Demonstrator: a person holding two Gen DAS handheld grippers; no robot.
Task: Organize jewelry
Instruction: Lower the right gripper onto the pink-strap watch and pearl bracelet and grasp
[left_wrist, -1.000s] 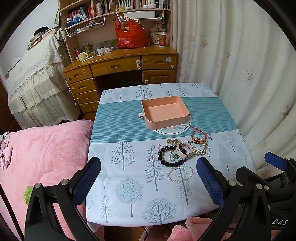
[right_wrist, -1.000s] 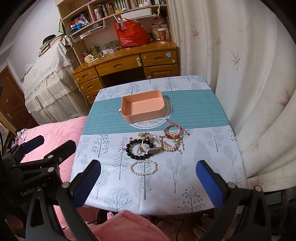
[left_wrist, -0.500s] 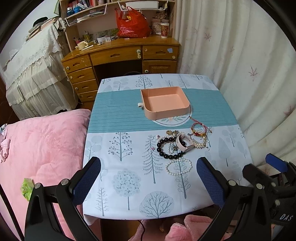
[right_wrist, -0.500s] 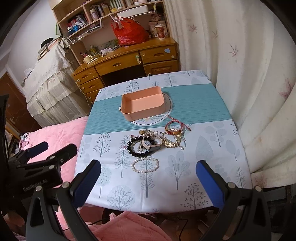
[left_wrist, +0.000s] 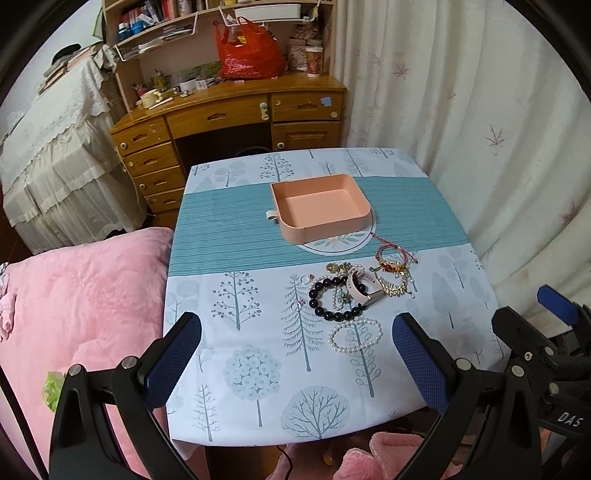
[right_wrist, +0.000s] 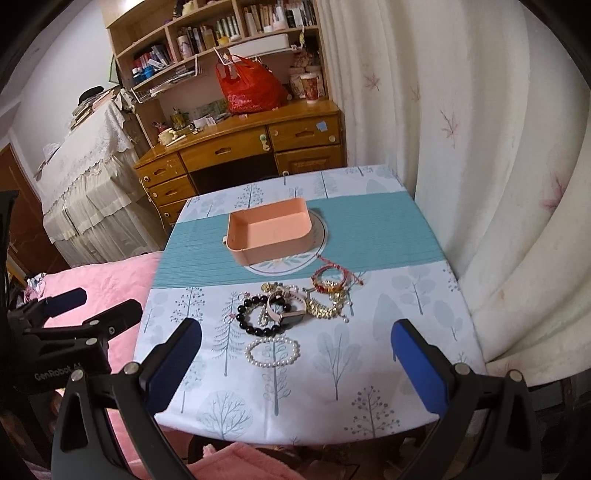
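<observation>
left gripper and right gripper, jaws apart, above near table edge; jewelry pile between pearl bracelet and pink tray; curtain bounds right side

The left claw is built from matte black plastic arms with triangular cut-outs. Each arm ends in a dark blue finger pad with a fine dimpled grid. Round silver screw heads sit on each arm just behind the pad. The right claw has the same black frame, silver screws and blue pads, though these pads look a brighter blue. Seen from the left wrist camera, the right claw's body carries white letters reading "DAS" below its screws. Seen from the right wrist camera, the left claw's black housing bears pale lettering, "GenRobot", below its blue-tipped finger.
</observation>
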